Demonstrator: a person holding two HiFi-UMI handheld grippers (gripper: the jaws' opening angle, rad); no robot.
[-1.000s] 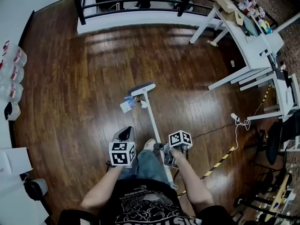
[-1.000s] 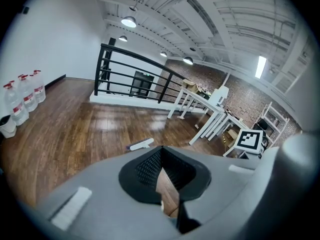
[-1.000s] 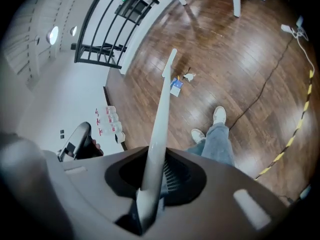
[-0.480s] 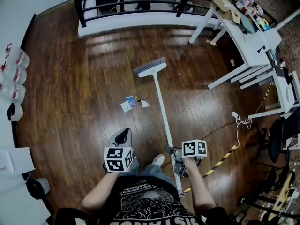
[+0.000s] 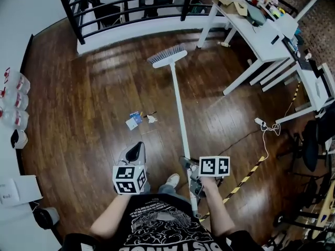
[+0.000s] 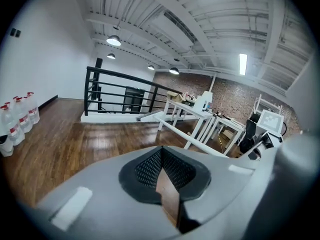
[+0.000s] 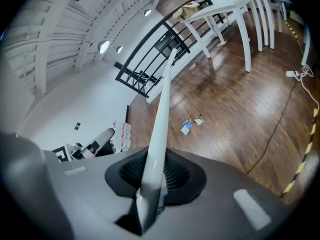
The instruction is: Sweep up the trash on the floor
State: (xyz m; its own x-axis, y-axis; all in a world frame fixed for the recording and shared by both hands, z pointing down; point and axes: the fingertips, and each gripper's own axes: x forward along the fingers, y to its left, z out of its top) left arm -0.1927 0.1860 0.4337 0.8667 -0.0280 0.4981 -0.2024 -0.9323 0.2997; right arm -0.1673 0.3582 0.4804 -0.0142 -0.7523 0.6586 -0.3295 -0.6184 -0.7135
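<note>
one broom, clamped by the right gripper, reached beyond the trash; left gripper was closed, empty; sweeping back seemed next.

One broom is counted, and two grippers: the left gripper and the right gripper. At least three scraps of trash are seen mid-floor, left of the broom. At least three bottles are lined up at the left, two white tables are counted at the far right, and one railing at the far end
</note>
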